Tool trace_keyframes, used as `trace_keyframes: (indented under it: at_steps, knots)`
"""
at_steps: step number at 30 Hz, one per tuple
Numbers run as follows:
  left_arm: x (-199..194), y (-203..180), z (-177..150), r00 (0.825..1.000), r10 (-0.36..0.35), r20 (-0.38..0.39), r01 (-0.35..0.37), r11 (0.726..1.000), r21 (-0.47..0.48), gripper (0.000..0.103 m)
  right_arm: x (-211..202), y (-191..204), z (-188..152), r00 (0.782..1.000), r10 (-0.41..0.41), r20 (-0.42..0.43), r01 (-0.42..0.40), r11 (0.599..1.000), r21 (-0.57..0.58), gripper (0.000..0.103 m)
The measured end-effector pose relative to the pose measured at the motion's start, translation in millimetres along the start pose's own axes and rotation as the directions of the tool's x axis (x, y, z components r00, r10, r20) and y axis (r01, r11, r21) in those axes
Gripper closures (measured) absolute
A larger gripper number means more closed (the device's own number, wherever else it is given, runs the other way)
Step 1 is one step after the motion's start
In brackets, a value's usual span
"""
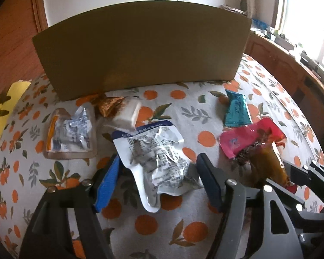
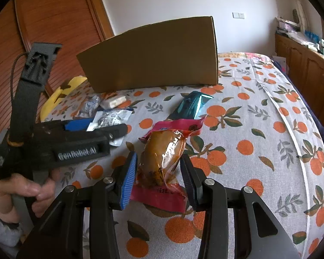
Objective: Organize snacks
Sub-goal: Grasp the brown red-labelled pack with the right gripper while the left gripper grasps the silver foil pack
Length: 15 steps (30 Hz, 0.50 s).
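A brown cardboard box (image 1: 140, 49) (image 2: 153, 58) stands at the back of the orange-print table. Snack packets lie in front of it. My left gripper (image 1: 159, 172) is open with its jaws around a crumpled white packet (image 1: 159, 157) that lies on the cloth. My right gripper (image 2: 159, 172) is open around a brown chicken-leg packet with red ends (image 2: 162, 157) (image 1: 265, 157), not visibly squeezing it. A pink packet (image 1: 242, 139) (image 2: 177, 125) lies just behind it. A teal packet (image 1: 237, 110) (image 2: 192, 105) lies further back.
A clear packet with an orange edge (image 1: 71, 133), a white block snack (image 1: 127, 114) and a copper foil wrapper (image 1: 108, 108) lie near the box's left front. A yellow cushion (image 1: 2, 116) sits at the left edge. Wooden cabinets (image 2: 308, 69) run along the right.
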<state>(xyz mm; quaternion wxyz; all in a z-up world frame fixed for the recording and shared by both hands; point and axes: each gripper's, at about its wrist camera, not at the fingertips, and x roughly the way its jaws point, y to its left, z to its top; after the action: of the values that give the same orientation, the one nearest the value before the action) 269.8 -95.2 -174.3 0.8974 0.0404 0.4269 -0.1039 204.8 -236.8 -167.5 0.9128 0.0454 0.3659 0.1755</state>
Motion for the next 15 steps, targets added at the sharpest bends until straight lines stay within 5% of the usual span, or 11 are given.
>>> trace_keyframes:
  at_steps: [2, 3, 15]
  knots:
    - [-1.3, 1.3, -0.3, 1.0, 0.002, 0.005, -0.002, 1.0, -0.008, 0.04, -0.2, 0.4, -0.3, 1.0, -0.004, 0.002, 0.004, 1.0, -0.001, 0.062]
    - [-2.3, 2.4, -0.3, 1.0, 0.006, 0.009, -0.006, 1.0, -0.011, 0.053, -0.4, 0.9, -0.2, 1.0, -0.004, 0.003, 0.004, 1.0, -0.001, 0.062]
    - [-23.0, 7.6, -14.8, 0.999, -0.028, 0.031, 0.028, 1.0, 0.011, 0.054, -0.7, 1.9, -0.7, 1.0, -0.014, 0.008, 0.014, 1.0, -0.011, 0.062]
